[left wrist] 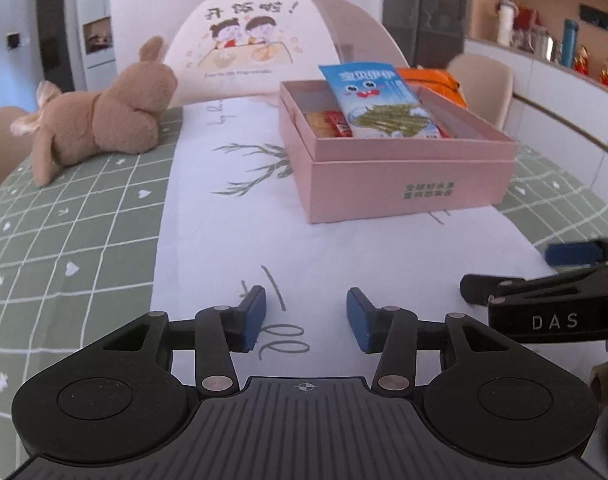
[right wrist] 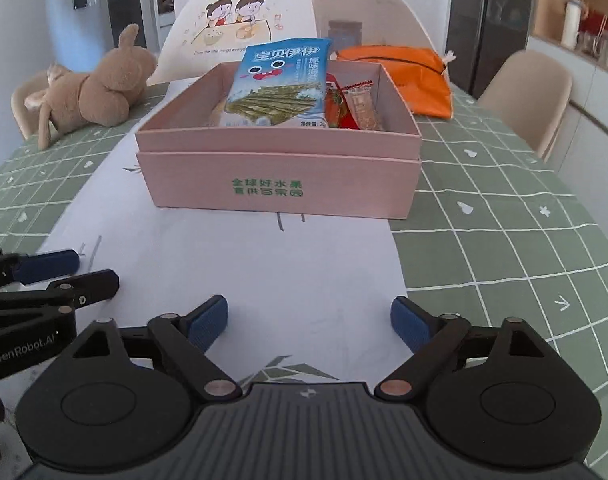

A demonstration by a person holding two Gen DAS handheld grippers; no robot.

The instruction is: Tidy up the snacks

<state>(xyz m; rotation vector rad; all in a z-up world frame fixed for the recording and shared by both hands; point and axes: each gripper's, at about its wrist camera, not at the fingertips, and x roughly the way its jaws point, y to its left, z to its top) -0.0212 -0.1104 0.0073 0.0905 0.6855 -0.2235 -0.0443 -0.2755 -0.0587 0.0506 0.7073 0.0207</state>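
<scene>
Left wrist view: left gripper (left wrist: 306, 316) nearest, jaws partly apart with nothing between the blue pads (left wrist: 253, 320), hovering low over the white runner (left wrist: 232, 240) on the bench (left wrist: 64, 240). Straight ahead and slightly right, on the far side of bare runner, pink box (left wrist: 408, 184) standing open, one corner turned toward the camera. Inside, seaweed snack packet (left wrist: 372, 100) propped up, long axis running near to far, top edge leaning over the far wall; red and orange snack packets (left wrist: 330, 122) lying low to its left. Right gripper (left wrist: 516, 276) entering from the right edge, just beside. Plush rabbit (left wrist: 100, 120) far left, well apart from the box.

Right wrist view: right gripper (right wrist: 309, 320) nearest, jaws spread wide and empty, above the runner (right wrist: 264, 264). Pink box (right wrist: 280, 176) dead ahead, its front wall square to the camera, so judged the better lined-up hand for it. Seaweed snack packet (right wrist: 282, 84) upright at the middle of the box, small wrapped snacks (right wrist: 356, 110) to its right. Orange pouch (right wrist: 400, 68) beyond the far right corner, outside the box, judged nearer this hand's side. Left gripper (right wrist: 76, 272) at the left edge.
</scene>
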